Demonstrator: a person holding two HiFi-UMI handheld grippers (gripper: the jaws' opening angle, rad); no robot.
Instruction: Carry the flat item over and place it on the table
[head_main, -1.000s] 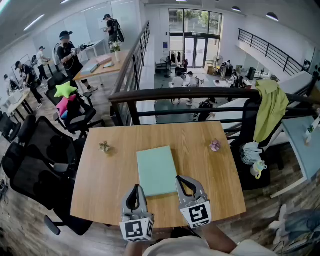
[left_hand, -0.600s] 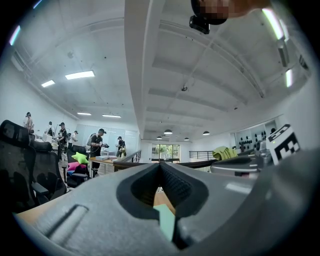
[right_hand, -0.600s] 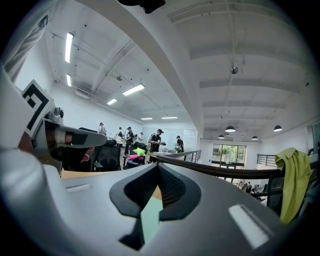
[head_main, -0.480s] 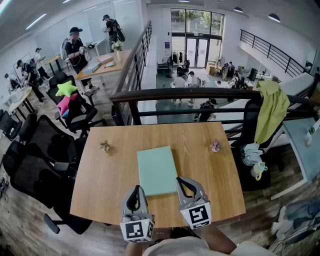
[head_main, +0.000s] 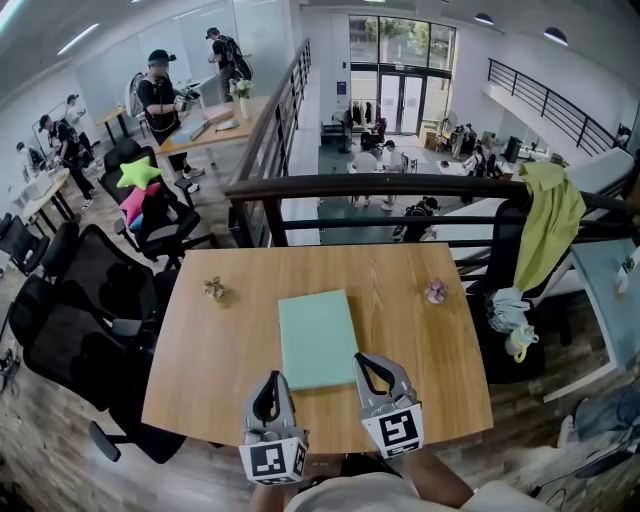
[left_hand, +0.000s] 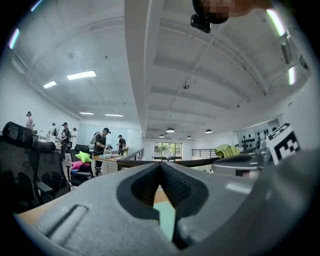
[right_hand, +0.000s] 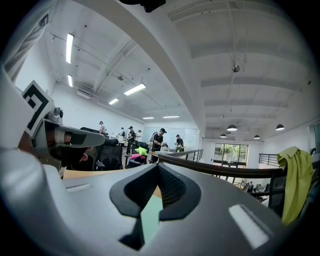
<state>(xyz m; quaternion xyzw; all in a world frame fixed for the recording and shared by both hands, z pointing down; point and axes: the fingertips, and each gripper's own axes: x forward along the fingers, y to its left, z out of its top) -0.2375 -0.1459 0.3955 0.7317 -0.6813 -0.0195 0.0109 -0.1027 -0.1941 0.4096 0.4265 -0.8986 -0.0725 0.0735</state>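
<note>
Far left, I note black office chairs (head_main: 85, 300) standing beside the wooden counter (head_main: 215, 350). A small ornament (head_main: 213, 289) sits on the counter towards its far left corner.

The left claw (head_main: 271, 375) hangs over the counter's near edge and points level. Its own view shows the pads pressed together with nothing between them.

The flat item, a mint-green pad (head_main: 317, 338), lies flat on the counter at about mid-width. Its near end sits between the two claws. I cannot tell from the head view whether either claw touches it. In both gripper views a strip of its green surface shows through the opening behind the closed pads.

The right claw (head_main: 368, 362) is just beside the pad's near right corner, also level, jaws together and empty.

A second small ornament (head_main: 435, 291) sits towards the far right corner. Beyond the counter's right side, a yellow-green cloth (head_main: 553, 220) hangs over the dark railing (head_main: 400, 185).
</note>
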